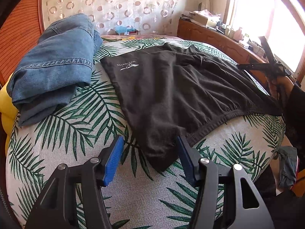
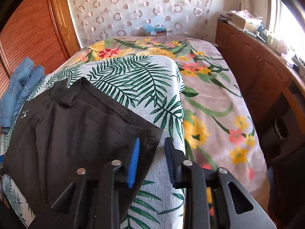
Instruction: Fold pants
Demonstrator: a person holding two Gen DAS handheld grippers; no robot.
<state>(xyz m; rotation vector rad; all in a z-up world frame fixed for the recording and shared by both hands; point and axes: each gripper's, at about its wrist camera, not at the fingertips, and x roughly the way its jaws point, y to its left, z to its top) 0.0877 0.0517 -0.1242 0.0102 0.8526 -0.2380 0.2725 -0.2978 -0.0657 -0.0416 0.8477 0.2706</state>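
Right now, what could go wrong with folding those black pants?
1. The left gripper has its jaws open around only a thin corner of the black pants, so the cloth might slip out when lifted.
2. The right gripper is open at the other corner, right by the edge of the leaf-print cover; the pants could slide off.
3. The folded jeans lie close and might get bumped.

Black fingers (image 1: 192, 164), blue ribbed pads (image 1: 112, 162)

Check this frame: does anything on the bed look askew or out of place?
Mostly tidy. The black pants lie skewed across the leaf-print cover, rumpled near the waistband, one corner between the left claw pads. Folded jeans sit neatly aside.
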